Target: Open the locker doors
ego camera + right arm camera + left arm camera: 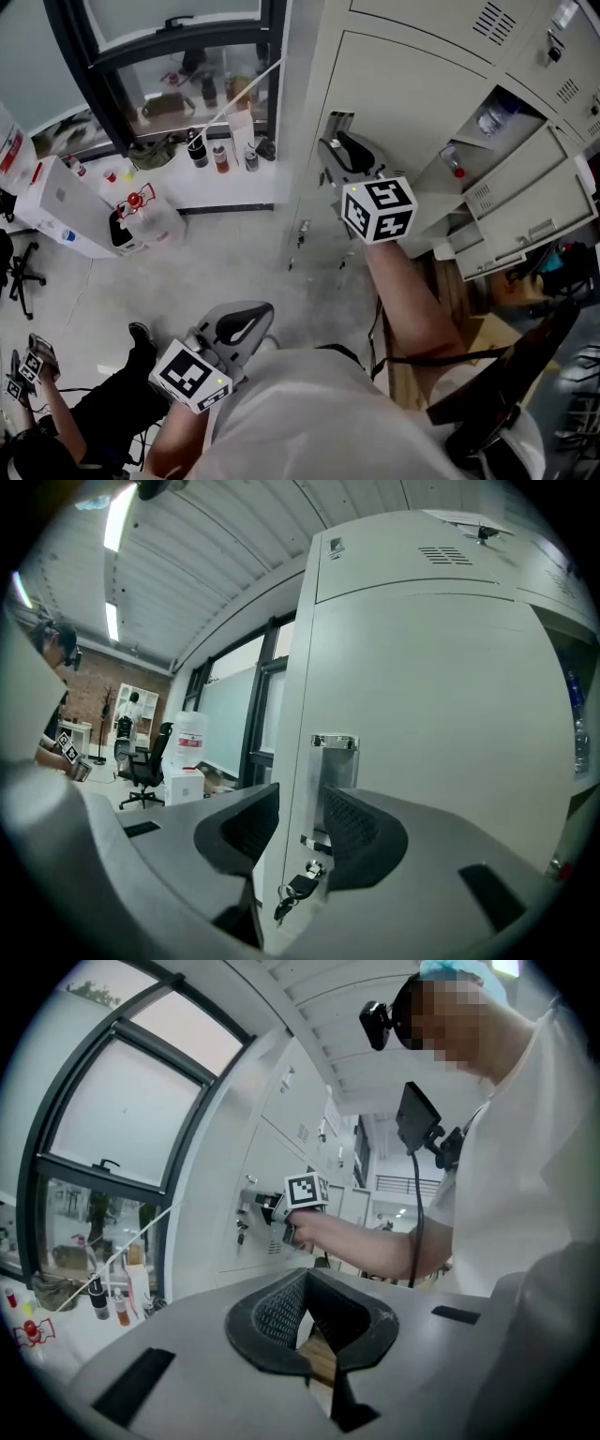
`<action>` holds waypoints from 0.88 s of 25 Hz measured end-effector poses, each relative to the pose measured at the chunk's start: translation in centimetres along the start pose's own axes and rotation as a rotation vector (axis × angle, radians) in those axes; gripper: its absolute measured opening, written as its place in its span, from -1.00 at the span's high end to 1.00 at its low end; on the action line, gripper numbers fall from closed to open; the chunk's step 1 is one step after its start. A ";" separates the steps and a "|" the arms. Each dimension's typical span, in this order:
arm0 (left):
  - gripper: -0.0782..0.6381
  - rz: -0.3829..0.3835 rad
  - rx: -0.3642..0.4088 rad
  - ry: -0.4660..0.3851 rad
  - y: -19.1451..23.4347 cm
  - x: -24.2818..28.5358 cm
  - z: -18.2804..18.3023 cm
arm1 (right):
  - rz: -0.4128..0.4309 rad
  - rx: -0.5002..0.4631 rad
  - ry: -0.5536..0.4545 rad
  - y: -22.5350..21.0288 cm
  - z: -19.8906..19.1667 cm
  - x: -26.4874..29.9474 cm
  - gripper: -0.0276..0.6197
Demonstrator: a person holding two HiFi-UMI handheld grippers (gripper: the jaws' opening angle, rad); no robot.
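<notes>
The beige locker door (pixel 422 94) stands shut, with a chrome handle (pixel 337 122) at its left edge. My right gripper (pixel 337 142) is held up against that handle. In the right gripper view its jaws (pixel 300 810) are open. One finger is left of the door's edge and the other is over the handle (pixel 334 775), with gaps on both sides. A bunch of keys (pixel 296 890) hangs from the lock below. My left gripper (pixel 262 314) hangs low by my body, away from the lockers. Its jaws (pixel 305 1279) are shut on nothing.
Several locker doors (pixel 525 202) to the right stand open, and a bottle (pixel 494 117) shows inside one. A window (pixel 178 56) with bottles (pixel 220 155) below it is at the left. A white water dispenser (pixel 56 206) and a seated person (pixel 56 422) are at the far left.
</notes>
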State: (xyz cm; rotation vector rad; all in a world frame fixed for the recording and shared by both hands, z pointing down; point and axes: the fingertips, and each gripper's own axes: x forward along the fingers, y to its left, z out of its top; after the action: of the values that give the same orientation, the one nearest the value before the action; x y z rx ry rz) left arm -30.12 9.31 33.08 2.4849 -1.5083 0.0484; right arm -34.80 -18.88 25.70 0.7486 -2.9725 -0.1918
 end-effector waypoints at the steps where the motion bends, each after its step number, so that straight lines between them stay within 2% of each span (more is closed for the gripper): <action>1: 0.76 -0.004 0.002 0.001 0.4 -0.2 0.0 | -0.012 0.004 0.000 -0.2 0.0 0.3 0.58; 11: 0.76 -0.039 0.003 0.001 2.8 -1.2 0.0 | -0.071 0.018 0.023 -0.1 -0.5 2.3 0.59; 22: 0.76 -0.078 -0.005 0.003 3.1 -1.5 -0.4 | -0.107 0.034 0.030 0.4 -0.7 0.9 0.62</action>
State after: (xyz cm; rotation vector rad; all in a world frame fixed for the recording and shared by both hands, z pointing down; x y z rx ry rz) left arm -33.49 9.32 33.85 2.5354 -1.4074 0.0345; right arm -35.68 -18.99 26.44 0.9070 -2.9166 -0.1353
